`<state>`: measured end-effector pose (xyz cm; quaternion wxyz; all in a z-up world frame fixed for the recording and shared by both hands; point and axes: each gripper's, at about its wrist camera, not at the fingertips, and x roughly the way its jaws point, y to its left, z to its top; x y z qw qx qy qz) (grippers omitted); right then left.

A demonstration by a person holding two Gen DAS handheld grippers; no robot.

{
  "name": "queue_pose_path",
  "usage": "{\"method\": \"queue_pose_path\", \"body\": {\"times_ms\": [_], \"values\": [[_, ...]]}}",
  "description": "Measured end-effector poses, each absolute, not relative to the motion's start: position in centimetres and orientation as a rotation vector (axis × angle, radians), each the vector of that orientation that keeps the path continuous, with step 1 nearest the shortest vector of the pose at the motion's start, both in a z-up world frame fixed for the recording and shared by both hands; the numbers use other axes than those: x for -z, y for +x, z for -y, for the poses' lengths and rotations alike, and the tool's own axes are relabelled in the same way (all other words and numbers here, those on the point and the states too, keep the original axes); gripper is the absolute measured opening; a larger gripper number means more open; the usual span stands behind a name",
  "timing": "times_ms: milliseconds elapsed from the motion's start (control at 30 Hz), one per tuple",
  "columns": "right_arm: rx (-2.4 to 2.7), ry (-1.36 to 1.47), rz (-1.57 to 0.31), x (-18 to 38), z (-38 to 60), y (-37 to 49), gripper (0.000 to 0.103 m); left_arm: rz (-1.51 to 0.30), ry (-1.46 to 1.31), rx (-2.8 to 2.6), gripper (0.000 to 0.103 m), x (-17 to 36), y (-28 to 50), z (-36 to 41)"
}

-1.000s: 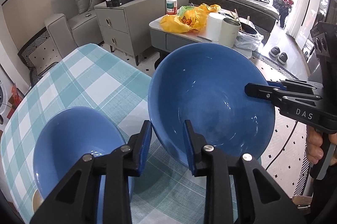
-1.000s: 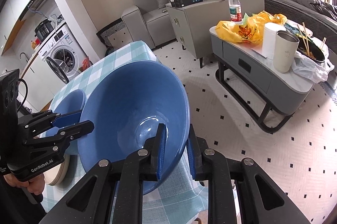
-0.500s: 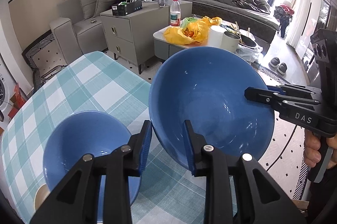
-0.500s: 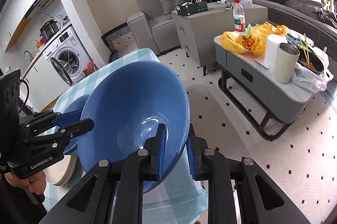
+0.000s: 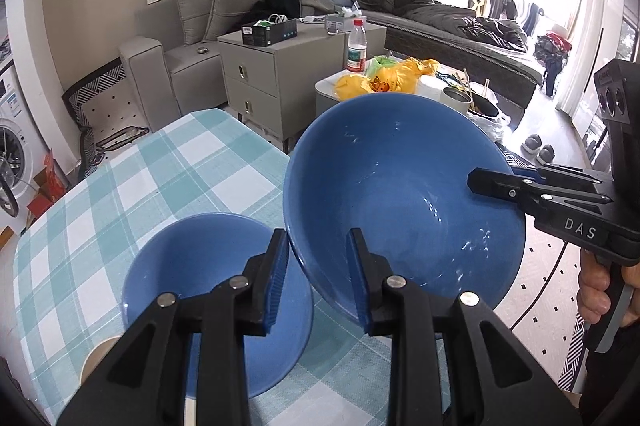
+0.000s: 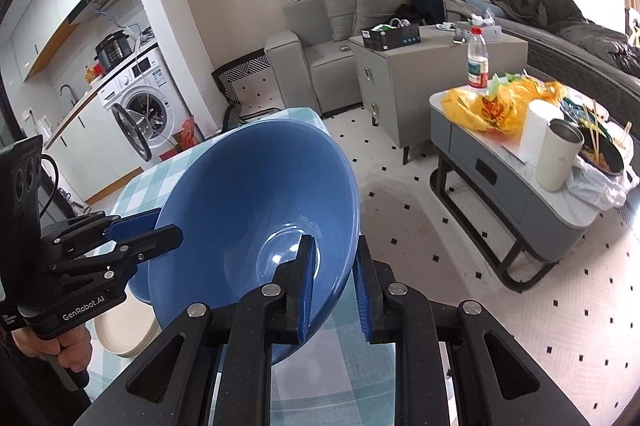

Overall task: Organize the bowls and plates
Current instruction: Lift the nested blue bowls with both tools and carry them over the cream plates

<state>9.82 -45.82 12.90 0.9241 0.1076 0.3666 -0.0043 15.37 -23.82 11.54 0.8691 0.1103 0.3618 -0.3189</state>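
Observation:
A large blue bowl (image 5: 400, 193) hangs in the air over the checked table's right edge, held by both grippers. My left gripper (image 5: 316, 266) is shut on its near rim, seen from the side in the right wrist view (image 6: 154, 230). My right gripper (image 6: 334, 274) is shut on the opposite rim (image 6: 256, 209); it also shows in the left wrist view (image 5: 500, 181). A smaller blue bowl (image 5: 208, 266) sits on the table below and to the left. Cream plates (image 6: 124, 330) lie stacked under it.
The table with a teal checked cloth (image 5: 132, 177) ends just right of the bowls. Beyond it is open floor, a grey coffee table (image 6: 516, 161) with bags and a cup, a grey cabinet (image 5: 280, 65) and a washing machine (image 6: 140, 105).
Both grippers have lifted the large bowl higher above the table; more of the room and of the small bowl now shows. Both grips stay unchanged.

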Motion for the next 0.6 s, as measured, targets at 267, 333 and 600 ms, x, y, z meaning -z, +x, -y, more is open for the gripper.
{"method": "queue_pose_path", "body": {"times_ms": [267,333,600], "values": [[-0.038,0.194,-0.730,-14.5,43.7,11.1,0.019,-0.725,0.190,0.619,0.028,-12.8,15.6,21.3],[-0.050,0.184,-0.725,-14.8,43.0,11.4,0.019,-0.717,0.182,0.605,0.028,-13.1,15.7,20.8],[-0.104,0.156,-0.710,-15.8,40.7,12.8,0.019,-0.698,0.144,0.541,0.028,-13.5,16.1,18.0]]}}
